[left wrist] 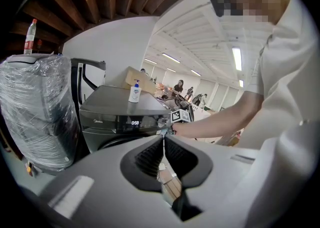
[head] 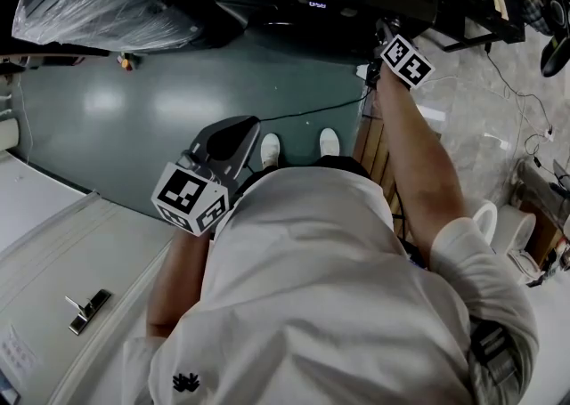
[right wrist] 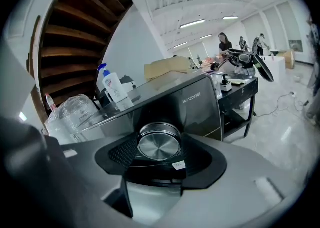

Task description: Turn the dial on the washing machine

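Closest to me, the left tongs [left wrist: 163, 144] hangs low by the torso, at about 8 o'clock in the head view. Its ribbed black pads are pressed together and hold nothing. It is well apart from the machine.

The right arm [head: 419, 163] stretches out toward 1 o'clock. At its end the right tongs [right wrist: 159, 148] is closed on the dial [right wrist: 159, 142], one dark pad against the knob at 9 o'clock and the other at 3 o'clock.

The dial is a round knob of brushed silver metal. Its flat face carries a circular sheen, and a brighter polished rim stands proud of the panel.

It sits on the glossy dark control panel along the top front of the washing machine [right wrist: 200, 104]. In the left gripper view that spot lies at 3 o'clock of the lit display [left wrist: 135, 122], which shows white digits.

The machine itself is dark grey with a flat lid. On that lid, at 11 o'clock from the dial, stands a white pump bottle [right wrist: 114, 89] with a blue top. Behind the bottle is a cardboard box [right wrist: 167, 66].

At 9 o'clock of the machine stands a bulky thing wrapped in clear plastic film [left wrist: 35, 106]. Beyond, under long ceiling lights, a black counter [right wrist: 240, 89] carries clutter, and a few people stand far off.
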`<state>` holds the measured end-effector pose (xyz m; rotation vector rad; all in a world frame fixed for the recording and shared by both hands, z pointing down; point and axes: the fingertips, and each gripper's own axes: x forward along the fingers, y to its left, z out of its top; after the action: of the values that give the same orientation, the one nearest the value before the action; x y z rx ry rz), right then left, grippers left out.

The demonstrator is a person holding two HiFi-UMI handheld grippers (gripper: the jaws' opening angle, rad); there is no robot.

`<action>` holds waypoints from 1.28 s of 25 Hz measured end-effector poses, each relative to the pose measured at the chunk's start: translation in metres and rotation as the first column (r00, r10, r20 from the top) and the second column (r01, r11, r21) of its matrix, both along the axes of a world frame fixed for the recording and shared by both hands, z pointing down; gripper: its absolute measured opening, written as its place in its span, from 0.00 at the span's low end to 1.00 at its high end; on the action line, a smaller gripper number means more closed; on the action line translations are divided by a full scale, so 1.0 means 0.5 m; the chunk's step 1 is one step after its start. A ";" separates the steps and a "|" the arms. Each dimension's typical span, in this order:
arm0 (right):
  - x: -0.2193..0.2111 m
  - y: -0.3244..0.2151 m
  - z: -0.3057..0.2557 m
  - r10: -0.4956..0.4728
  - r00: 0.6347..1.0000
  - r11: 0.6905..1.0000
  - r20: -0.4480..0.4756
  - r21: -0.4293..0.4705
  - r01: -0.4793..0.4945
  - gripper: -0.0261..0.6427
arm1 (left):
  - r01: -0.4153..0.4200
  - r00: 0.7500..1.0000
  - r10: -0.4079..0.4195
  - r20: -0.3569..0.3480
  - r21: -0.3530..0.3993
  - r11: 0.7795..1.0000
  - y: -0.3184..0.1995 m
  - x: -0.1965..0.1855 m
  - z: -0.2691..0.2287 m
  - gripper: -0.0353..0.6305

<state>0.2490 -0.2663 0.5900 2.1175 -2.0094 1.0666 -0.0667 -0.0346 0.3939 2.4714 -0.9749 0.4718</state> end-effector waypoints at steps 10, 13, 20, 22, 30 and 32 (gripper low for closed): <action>-0.016 -0.001 -0.016 -0.116 0.954 0.993 -0.276 -0.052 0.105 0.44 | 0.001 1.000 -0.001 -0.002 0.004 1.000 -0.002 0.003 -0.001 0.14; -0.027 0.000 -0.018 -0.161 0.920 0.987 -0.357 -0.075 0.144 0.45 | 0.000 1.000 0.000 -0.001 0.003 1.000 0.000 0.006 -0.001 0.14; -0.038 -0.002 -0.007 -0.239 0.841 0.971 -0.485 -0.135 0.198 0.46 | 0.009 1.000 -0.009 0.003 0.000 1.000 0.005 0.005 -0.001 0.14; -0.038 -0.003 -0.005 -0.240 0.839 0.970 -0.489 -0.145 0.193 0.46 | 0.012 1.000 -0.012 0.005 0.000 1.000 0.007 0.003 -0.001 0.14; -0.018 -0.003 -0.008 -0.155 0.888 0.987 -0.433 -0.098 0.125 0.45 | 0.028 1.000 -0.028 0.007 -0.004 1.000 0.014 -0.003 0.002 0.14; -0.013 -0.002 -0.004 -0.118 0.925 0.992 -0.361 -0.081 0.095 0.45 | 0.026 1.000 -0.026 0.008 -0.006 1.000 0.013 -0.001 0.003 0.14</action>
<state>0.2424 -0.2674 0.5878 1.9714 -1.8603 0.6487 -0.0672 -0.0278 0.3956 2.4501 -1.0067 0.4758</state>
